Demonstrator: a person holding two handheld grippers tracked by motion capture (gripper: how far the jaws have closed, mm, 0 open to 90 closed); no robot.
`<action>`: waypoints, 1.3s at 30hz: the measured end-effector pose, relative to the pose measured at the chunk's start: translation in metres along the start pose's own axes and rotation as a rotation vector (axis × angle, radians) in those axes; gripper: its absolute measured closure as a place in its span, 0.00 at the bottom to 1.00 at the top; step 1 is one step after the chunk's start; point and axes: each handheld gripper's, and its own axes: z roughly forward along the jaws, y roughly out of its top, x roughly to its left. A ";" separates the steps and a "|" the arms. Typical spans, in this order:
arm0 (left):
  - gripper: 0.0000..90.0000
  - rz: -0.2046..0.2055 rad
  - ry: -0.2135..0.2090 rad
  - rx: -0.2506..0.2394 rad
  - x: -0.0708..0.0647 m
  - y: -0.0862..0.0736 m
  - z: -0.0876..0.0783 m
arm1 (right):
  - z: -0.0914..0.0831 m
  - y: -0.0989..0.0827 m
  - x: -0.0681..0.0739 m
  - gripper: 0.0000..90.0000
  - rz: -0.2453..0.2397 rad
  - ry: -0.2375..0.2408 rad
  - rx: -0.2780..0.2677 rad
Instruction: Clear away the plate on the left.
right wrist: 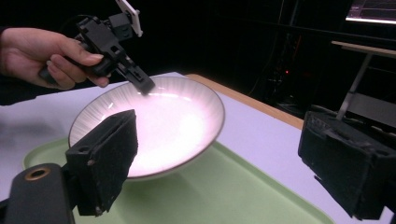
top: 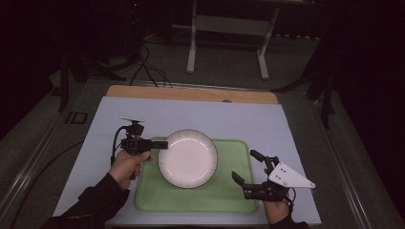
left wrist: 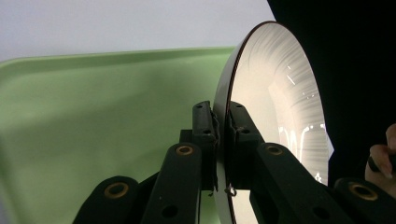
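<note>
left gripper [left wrist: 221,140] pinching the rim of the white plate [top: 187,158], jaws closed on its edge from both sides, probably to lift or tilt it. plate raised at an angle above the green tray [top: 229,196], one side higher, seemingly not resting flat. right gripper [top: 248,168] beside the plate, over the tray's right part, jaws spread wide and holding nothing, maybe waiting to support the plate.

no readable text, no labels, no brand marks, no numbers, no signs on any surface
</note>
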 end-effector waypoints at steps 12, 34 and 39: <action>0.93 -0.008 0.000 0.031 -0.004 -0.005 0.029 | 0.000 -0.001 0.000 0.13 -0.002 0.001 0.004; 0.93 -0.067 0.031 0.095 0.018 -0.016 0.065 | 0.001 -0.001 0.000 0.13 -0.004 0.006 0.013; 0.93 -0.067 0.030 0.107 0.021 -0.017 0.068 | 0.002 -0.001 0.000 0.13 0.001 0.008 0.017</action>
